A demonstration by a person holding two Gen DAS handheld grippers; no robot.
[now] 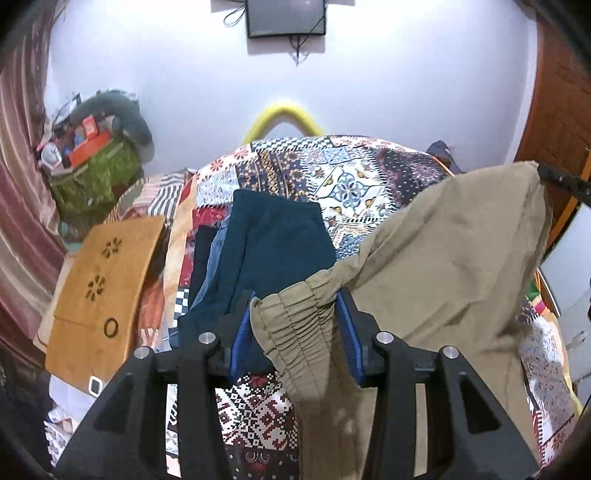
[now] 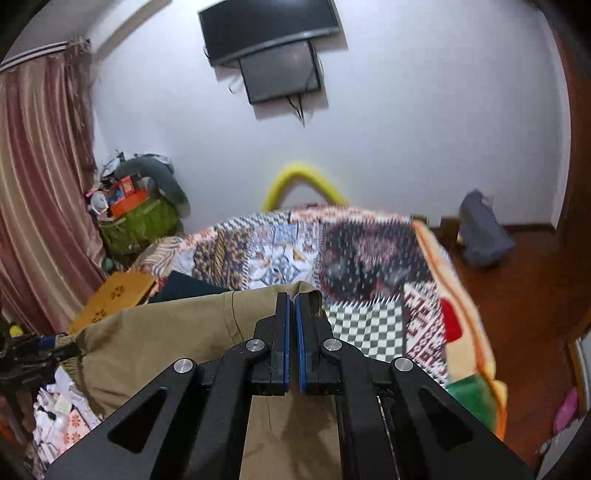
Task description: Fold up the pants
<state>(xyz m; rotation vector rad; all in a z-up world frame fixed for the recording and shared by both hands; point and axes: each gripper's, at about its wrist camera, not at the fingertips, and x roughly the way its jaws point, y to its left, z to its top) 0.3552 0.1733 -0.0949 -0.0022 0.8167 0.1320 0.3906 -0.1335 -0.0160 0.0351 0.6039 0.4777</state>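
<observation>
Khaki pants (image 1: pixel 436 251) hang in the air above the patterned bed, stretched between my two grippers. My left gripper (image 1: pixel 295 299) is shut on the gathered elastic waistband (image 1: pixel 299 328), which bunches between the blue pads. My right gripper (image 2: pixel 291 295) is shut on a corner of the same pants (image 2: pixel 166 332), its jaws nearly touching. In the left wrist view the right gripper (image 1: pixel 543 171) shows at the far corner of the cloth. The left gripper shows at the left edge of the right wrist view (image 2: pixel 70 349).
A stack of folded dark teal and blue clothes (image 1: pixel 273 240) lies on the patchwork bedspread (image 1: pixel 354 177). A wooden lap desk (image 1: pixel 107 288) rests at the bed's left. A cluttered green bag (image 2: pixel 140 221), curtain (image 2: pixel 40 184) and wall television (image 2: pixel 269 33) stand beyond. Wooden floor (image 2: pixel 524 295) lies right.
</observation>
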